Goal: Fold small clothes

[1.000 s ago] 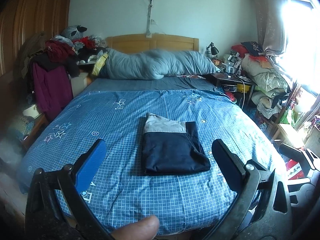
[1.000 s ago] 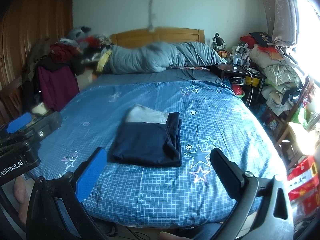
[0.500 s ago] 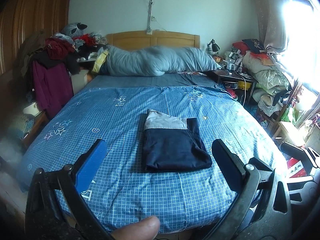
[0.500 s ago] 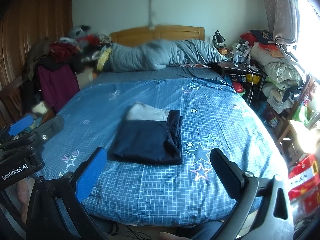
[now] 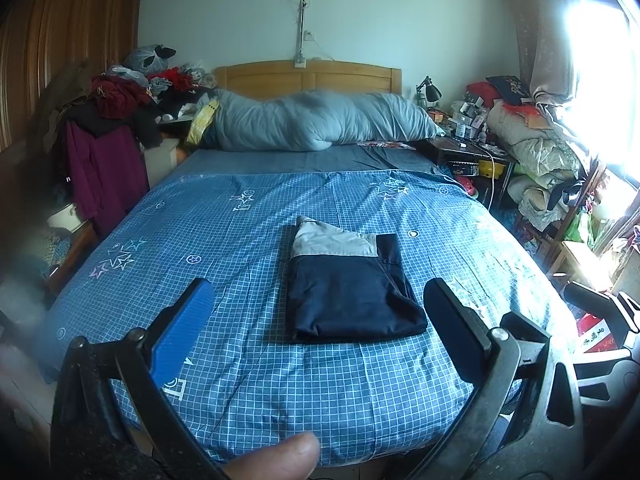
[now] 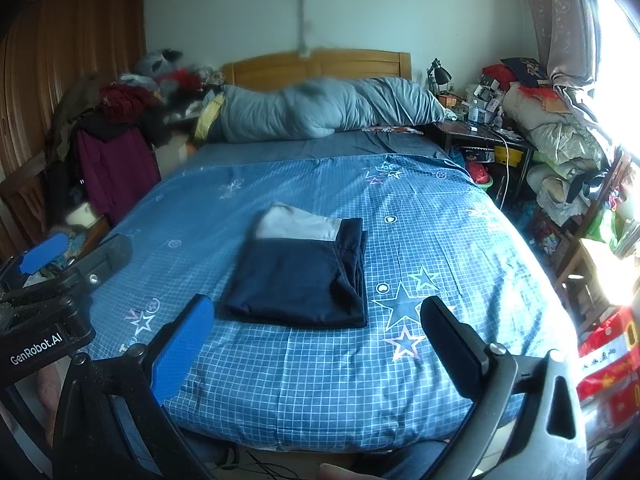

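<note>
Folded navy garment (image 5: 352,288) w/ a grey band at its far end lies flat in the middle of the bed (image 5: 248,368), on the blue checked sheet. Left gripper (image 5: 316,312) hangs over the foot of the bed, fingers (image 5: 180,328) spread wide, nothing btwn them; garment sits just beyond, not touching. Right gripper (image 6: 316,328) same deal, fingers apart, garment ahead and a bit left of center. Rolled grey duvet (image 5: 320,120) up by the headboard.
</note>
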A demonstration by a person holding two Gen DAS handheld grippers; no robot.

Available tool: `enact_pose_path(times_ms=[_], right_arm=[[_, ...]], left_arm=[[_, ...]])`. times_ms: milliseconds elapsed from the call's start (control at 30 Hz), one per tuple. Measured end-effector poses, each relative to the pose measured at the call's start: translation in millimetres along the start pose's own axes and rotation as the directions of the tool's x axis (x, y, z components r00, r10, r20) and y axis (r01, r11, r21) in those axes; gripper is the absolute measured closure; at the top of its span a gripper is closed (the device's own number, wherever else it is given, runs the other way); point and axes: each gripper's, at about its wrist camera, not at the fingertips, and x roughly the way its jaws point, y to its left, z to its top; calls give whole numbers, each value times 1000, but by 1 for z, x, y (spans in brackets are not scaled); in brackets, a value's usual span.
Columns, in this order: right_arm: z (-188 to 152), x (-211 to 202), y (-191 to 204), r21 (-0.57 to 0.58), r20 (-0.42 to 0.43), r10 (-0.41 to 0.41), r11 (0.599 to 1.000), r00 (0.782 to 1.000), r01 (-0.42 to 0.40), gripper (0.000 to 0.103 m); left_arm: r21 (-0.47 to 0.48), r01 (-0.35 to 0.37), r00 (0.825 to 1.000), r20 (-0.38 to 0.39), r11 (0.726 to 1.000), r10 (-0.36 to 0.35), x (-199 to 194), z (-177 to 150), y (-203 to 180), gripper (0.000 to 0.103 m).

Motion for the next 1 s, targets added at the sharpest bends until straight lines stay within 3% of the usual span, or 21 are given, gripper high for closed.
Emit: enact_pose_path(times_ms=[1000], right_arm=[[-2, 3, 0, -1, -7, 1, 1000, 1000, -1, 0]], left_arm=[[5, -7, 1000, -9, 1000, 7, 3, -3, -1, 0]])
